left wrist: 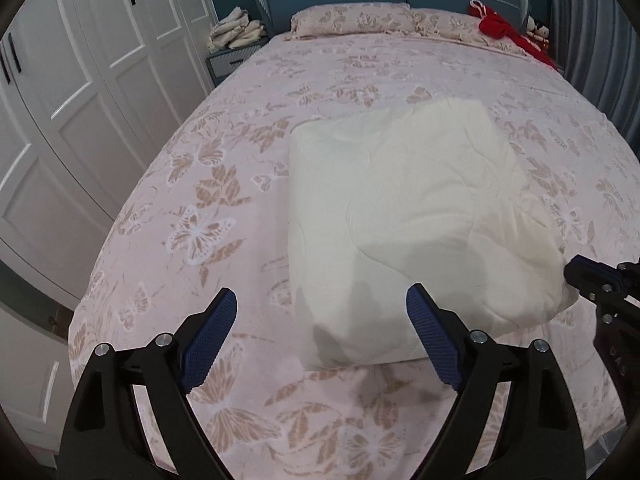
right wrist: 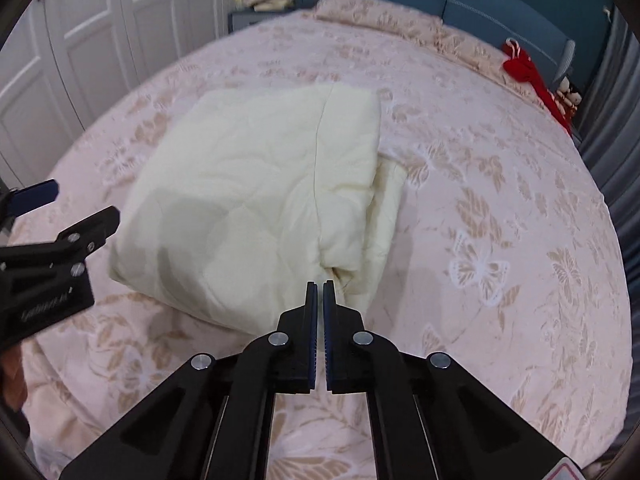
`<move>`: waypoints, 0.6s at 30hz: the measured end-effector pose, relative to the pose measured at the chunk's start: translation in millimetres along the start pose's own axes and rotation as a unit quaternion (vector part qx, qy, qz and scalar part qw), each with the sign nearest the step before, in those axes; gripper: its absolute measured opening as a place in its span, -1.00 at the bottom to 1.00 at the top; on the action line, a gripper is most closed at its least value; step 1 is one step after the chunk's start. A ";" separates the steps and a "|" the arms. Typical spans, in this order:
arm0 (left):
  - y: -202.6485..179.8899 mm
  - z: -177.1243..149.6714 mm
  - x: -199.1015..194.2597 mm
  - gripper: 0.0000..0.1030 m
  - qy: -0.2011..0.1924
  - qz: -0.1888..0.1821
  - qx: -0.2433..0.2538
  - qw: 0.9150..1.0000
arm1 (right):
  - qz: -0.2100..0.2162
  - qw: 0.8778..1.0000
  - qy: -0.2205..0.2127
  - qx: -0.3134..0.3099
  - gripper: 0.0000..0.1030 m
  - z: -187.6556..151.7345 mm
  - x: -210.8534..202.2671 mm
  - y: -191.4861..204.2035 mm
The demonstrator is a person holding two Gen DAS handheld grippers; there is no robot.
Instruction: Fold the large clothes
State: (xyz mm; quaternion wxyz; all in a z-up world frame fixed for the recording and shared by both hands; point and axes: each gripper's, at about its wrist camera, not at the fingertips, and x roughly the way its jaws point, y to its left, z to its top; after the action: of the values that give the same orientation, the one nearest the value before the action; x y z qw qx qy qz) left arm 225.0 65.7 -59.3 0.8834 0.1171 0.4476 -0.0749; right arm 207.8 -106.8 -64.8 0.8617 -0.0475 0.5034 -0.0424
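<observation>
Cream quilted padded cover [left wrist: 404,216], folded into a thick rectangular bundle, lies centre frame on the bed with the pink butterfly-print spread [left wrist: 224,184], in both wrist views. Nothing holds it.

Left tongs [left wrist: 322,316], bottom of the left view: jaws wide apart and empty, right pad over the bundle's near edge, left pad over bare spread. Whether the pad touches the fabric is unclear.

Right tongs [right wrist: 320,286], bottom centre of the right view: jaws pressed together, nothing visibly between them, tips just short of the bundle's near right corner where the layers bunch up.

Handling, as a judgement: soft, bulky, light for its size, no stiffness. It will sag and unroll if lifted at one point. The surface looks matte, so slip is unlikely, but a grab at the top layer alone would peel it off. Best hold is the near edge at both corners, biting through all layers. The loose flap on the right side [right wrist: 390,200] sticks out and wants tucking first.
</observation>
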 end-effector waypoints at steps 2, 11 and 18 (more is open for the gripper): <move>-6.2 -3.6 7.4 0.63 0.010 0.009 0.006 1.000 | -0.011 1.000 0.012 0.000 -0.97 -2.4 8.2 1.5; -16.6 -21.3 51.6 0.57 0.061 0.011 0.004 0.998 | -0.001 0.996 0.084 0.018 -0.97 -15.6 63.6 -2.0; -25.0 -28.4 70.5 0.59 0.078 0.007 0.002 0.997 | 0.010 0.994 0.109 0.029 -0.98 -35.3 89.4 0.5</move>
State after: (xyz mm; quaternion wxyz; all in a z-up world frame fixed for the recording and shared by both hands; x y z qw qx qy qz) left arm 238.7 47.5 -136.0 0.8460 0.1270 0.5143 -0.0603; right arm 220.8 -118.5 -159.4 0.8032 -0.0123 0.5932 -0.0535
